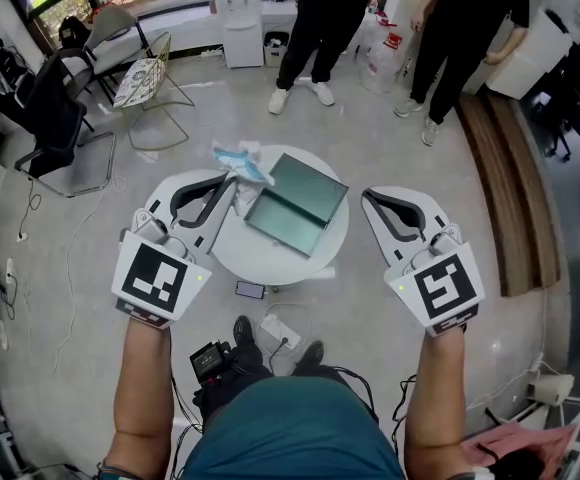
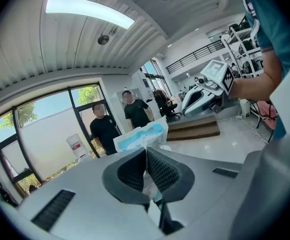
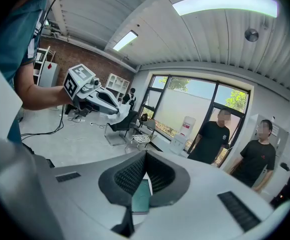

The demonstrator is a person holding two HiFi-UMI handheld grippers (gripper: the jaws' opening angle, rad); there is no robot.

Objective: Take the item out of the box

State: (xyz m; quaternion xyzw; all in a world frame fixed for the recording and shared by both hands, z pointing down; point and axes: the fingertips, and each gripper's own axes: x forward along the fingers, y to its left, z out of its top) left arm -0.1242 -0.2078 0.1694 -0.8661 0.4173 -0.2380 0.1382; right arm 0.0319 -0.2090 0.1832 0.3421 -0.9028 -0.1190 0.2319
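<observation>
The round white table (image 1: 270,256) carries the open green box (image 1: 295,206) towards its far edge. A white-and-blue packet (image 1: 242,160) is out of the box, over the table's far-left edge just beside it. The left gripper (image 1: 232,181) has its jaws pinched tight on the packet, while the right gripper (image 1: 367,196) hangs off the table's right edge, its jaws closed together on nothing.

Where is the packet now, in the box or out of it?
Out. The left gripper is shut on the white-and-blue packet, which is beside the open box, not inside it.
</observation>
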